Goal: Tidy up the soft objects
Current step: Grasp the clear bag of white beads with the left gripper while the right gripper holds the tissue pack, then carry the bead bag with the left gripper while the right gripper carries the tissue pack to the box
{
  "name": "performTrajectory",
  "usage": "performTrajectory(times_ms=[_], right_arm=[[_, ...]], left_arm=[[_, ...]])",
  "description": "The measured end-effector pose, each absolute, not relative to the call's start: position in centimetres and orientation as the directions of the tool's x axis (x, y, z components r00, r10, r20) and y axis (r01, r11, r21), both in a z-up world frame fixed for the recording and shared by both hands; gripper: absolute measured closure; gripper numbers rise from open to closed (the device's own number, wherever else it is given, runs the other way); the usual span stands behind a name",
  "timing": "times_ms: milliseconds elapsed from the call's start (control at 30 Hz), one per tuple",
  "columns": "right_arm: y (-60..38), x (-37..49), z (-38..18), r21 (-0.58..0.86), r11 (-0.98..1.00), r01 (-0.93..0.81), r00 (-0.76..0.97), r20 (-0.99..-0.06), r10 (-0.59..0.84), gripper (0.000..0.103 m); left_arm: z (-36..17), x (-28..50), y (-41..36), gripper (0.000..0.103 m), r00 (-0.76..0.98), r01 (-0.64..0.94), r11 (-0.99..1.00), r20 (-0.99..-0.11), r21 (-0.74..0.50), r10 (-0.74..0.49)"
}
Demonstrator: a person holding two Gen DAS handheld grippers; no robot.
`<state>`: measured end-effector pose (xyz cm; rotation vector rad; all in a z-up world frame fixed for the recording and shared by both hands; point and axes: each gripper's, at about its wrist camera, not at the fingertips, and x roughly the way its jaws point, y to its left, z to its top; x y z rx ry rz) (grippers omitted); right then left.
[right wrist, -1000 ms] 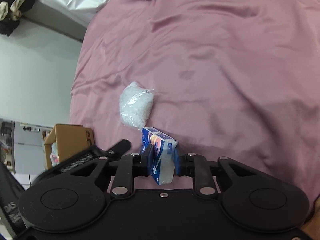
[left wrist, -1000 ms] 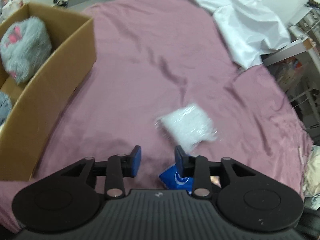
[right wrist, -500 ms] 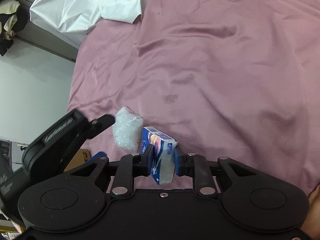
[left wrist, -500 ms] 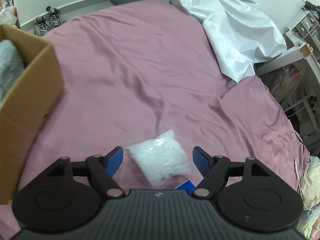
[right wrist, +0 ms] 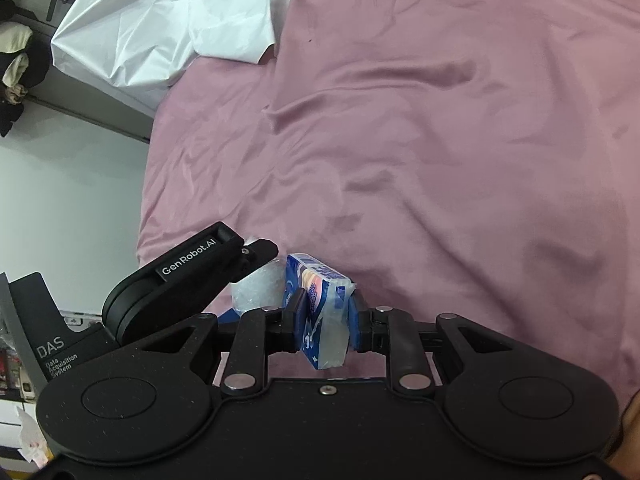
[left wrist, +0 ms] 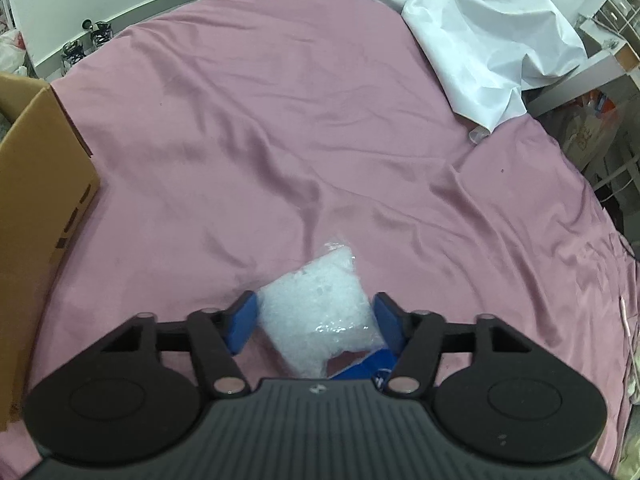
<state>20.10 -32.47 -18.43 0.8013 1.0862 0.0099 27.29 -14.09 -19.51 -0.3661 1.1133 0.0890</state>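
The clear plastic bag of white pellets (left wrist: pixel 316 312) lies on the mauve bedsheet (left wrist: pixel 320 140) at about 6 o'clock in the left wrist view, its long axis running from 7 o'clock up to 1 o'clock, with the crimped, puckered end pointing toward 1 o'clock. The left gripper (left wrist: pixel 316 322) straddles it: its jaws are closing, the blue pads (left wrist: pixel 242 322) just beside the bag's flanks, and whether they already press on it cannot be told.

The right gripper (right wrist: pixel 326 316) is narrow, clamped on a blue-and-white plastic-wrapped tissue pack (right wrist: pixel 320 312). The pack stands on edge between the pads, long axis pointing from 6 o'clock toward 11 o'clock, away from the camera. In this view the pellet bag (right wrist: pixel 256 288) sits just beside the pack at its 9 o'clock, partly hidden by the left gripper's black body.

A brown cardboard box (left wrist: pixel 36 208) stands on the sheet at 9 o'clock; its inside is barely visible. A crumpled white sheet (left wrist: pixel 480 40) lies at 1 o'clock.
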Motion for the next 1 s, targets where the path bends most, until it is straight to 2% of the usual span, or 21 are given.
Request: performTrajectory(times_ms=[233,533,667,1000], right_arm=[[-31.9,20.4,-17.9,0.622,0.714,0.321,0.506,-0.750,0.427,0.082],[-31.2,20.7,-17.8,0.609,0.739,0.287,0.485,-0.758,0.437,0.080],[-31.0,20.5,-17.6,0.602,0.749,0.275,0.489,-0.759,0.430,0.085],[-31.2,19.1,-14.5,0.666,0.723,0.183,0.571,-0.671,0.473,0.085]], left_arm=[[-19.0,26.8,-13.5,0.059,0.436,-0.221,0.935,-0.886,-0.277,-0.159],[-18.0,25.9,-13.5,0.063,0.438,-0.216,0.928,-0.880,-0.303,-0.185],[-17.0,25.2,-13.6,0.063,0.451,-0.211,0.928,-0.873,-0.308,-0.187],[-11.7,23.6,-12.2,0.063,0.518,-0.177,0.946,-0.843,-0.271,-0.144]])
